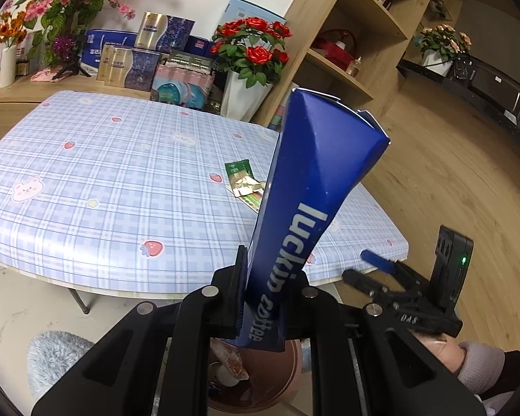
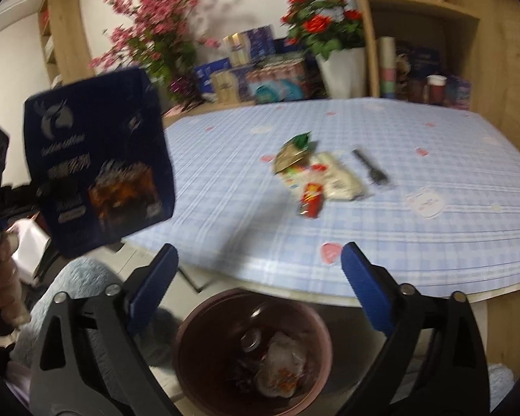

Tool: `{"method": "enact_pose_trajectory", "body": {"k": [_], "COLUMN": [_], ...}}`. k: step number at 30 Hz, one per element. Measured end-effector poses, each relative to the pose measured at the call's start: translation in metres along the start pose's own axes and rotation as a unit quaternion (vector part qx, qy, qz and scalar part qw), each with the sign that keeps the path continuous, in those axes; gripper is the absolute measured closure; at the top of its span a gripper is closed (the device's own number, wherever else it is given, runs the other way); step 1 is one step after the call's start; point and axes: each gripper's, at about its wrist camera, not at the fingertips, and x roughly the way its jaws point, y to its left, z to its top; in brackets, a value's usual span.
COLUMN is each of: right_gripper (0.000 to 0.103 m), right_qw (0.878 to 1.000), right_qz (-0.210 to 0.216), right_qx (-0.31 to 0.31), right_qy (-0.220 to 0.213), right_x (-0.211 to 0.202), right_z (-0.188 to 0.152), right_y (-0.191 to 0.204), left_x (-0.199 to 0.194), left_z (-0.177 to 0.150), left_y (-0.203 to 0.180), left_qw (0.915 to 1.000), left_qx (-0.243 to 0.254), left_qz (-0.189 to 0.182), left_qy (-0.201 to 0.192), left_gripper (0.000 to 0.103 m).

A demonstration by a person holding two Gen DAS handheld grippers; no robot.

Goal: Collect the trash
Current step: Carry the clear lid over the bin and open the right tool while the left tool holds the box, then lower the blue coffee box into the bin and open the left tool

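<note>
My left gripper (image 1: 267, 291) is shut on a flattened blue "luckin coffee" carton (image 1: 312, 190), which stands up between its fingers above the brown bin (image 1: 291, 364). The right wrist view shows the same carton (image 2: 97, 159) at the left, off the table edge. My right gripper (image 2: 260, 253) stands wide open with nothing between its blue pads, over the bin (image 2: 185, 329), which holds crumpled wrappers. On the checked tablecloth (image 2: 433, 242) lie several wrappers (image 2: 308, 173) and a black plastic fork (image 2: 369, 166).
Flower vases, gift boxes and wooden shelves line the wall behind the table. A grey fluffy rug (image 1: 55, 357) lies on the floor left of the bin. A person's hand (image 2: 3, 277) shows at the left edge.
</note>
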Motion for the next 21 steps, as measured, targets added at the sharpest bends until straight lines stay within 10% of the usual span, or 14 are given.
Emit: {"method": "enact_pose_trajectory", "body": {"k": [9,21], "right_gripper": [0.006,0.006], "right_qw": [0.993,0.989], "right_qz": [-0.106,-0.139], "right_qx": [0.025,0.038], "right_qy": [-0.039,-0.030], "right_x": [-0.010,0.000], "right_z": [-0.010,-0.022], "right_y": [-0.035,-0.051], "left_x": [0.024,0.056], "left_z": [-0.028,-0.056], "left_y": [-0.008,-0.016], "left_qw": [0.9996,0.9965], "left_qx": [0.017,0.046], "left_qz": [-0.010,-0.026], "left_qy": [0.020,0.066], "left_gripper": [0.089,0.088]}}
